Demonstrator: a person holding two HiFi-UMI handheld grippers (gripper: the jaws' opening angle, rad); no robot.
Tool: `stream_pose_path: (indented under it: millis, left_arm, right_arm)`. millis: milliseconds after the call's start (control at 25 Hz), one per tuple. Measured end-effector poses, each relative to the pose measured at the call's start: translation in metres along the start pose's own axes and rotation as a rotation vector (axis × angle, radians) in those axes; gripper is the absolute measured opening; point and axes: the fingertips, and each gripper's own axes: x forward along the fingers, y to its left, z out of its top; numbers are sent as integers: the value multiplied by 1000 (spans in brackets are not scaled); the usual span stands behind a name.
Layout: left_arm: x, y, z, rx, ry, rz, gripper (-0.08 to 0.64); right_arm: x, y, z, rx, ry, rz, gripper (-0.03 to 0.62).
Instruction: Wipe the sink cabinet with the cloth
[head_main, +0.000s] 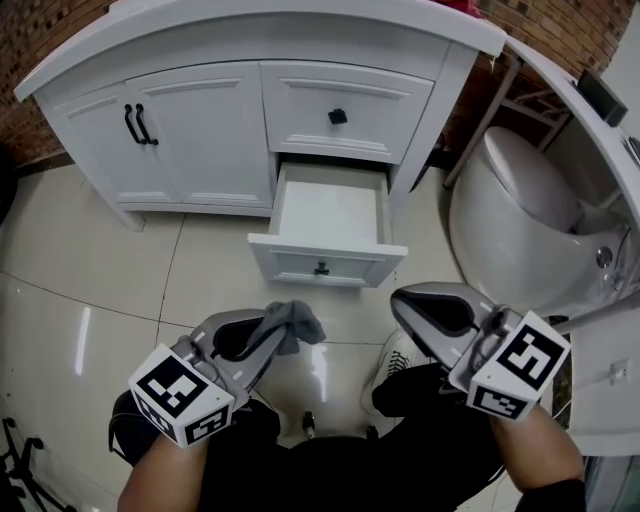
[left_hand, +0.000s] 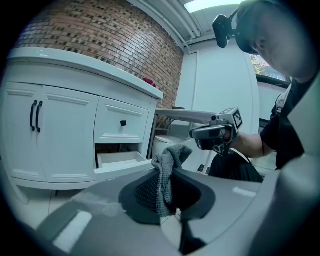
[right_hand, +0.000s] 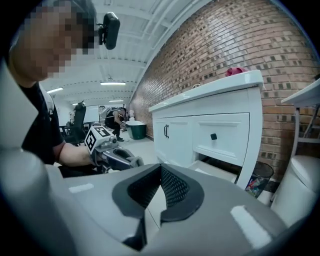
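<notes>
The left gripper (head_main: 268, 335) squeezes the gray cloth (head_main: 296, 322) in front of the sink cabinet (head_main: 200, 130), its long end pointing at the open drawer (head_main: 326, 215). The right gripper (head_main: 400, 302) is closed and holds nothing. Only the right gripper view shows a bin (right_hand: 258, 182) beside the cabinet.

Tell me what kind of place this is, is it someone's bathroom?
Probably a mock bathroom corner inside a big workshop hall. A white sink cabinet stands against a brick wall with what looks like a toilet beside it, while the right gripper view shows an open hall behind.
</notes>
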Motion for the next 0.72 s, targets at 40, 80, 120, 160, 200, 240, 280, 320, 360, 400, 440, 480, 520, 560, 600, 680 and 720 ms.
stream_pose_path:
  millis: [40,80,120,160,200,240,280,320,360,400,440,480,520,560,600,680,720]
  left_arm:
    - [3,0,2,-2,-2,-1,40]
    - [5,0,4,-6,-3,-3,40]
    - [8,0,5,-10,-4,-5,40]
    - [12,3,7,-10,-5,-6,40]
    - [17,6,9,-9,-6,-6,40]
    - [22,10,10,-8,-4,-7,40]
    - [28,12,10,-8,1,-9,40]
    - [34,13,10,-6,10,-12,40]
    - [40,13,10,0,21,-14,40]
    - [48,14,10,12,34,-10,40]
    - [56,15,10,29,45,-4,40]
    - [65,16,10,53,50,-1,40]
    - [74,15,9,85,51,-3,40]
    - [84,12,7,122,59,-7,40]
    - [95,9,3,154,76,-13,40]
    - [119,-2,-10,177,110,-32,40]
    - [131,-8,-17,168,121,-43,40]
  right_arm:
    - [2,-4,3,2,0,14,6]
    - [4,-9,6,5,-1,22,6]
    - [5,-16,9,10,-6,24,6]
    - [8,-24,13,17,-16,22,6]
    - [11,-33,17,29,-27,21,6]
    - [14,-42,21,46,-38,22,6]
    - [17,-51,24,68,-47,25,6]
    - [20,-59,26,91,-54,30,6]
    - [23,-67,29,110,-59,32,6]
    - [27,-75,32,121,-65,30,6]
    - [31,-84,35,126,-70,27,6]
    - [37,-92,37,126,-75,24,6]
    - [42,-100,38,123,-81,22,6]
    - [48,-108,38,118,-86,18,6]
    - [54,-117,38,110,-91,12,6]
    - [63,-134,35,100,-101,-5,6]
    - [66,-140,34,105,-109,-6,6]
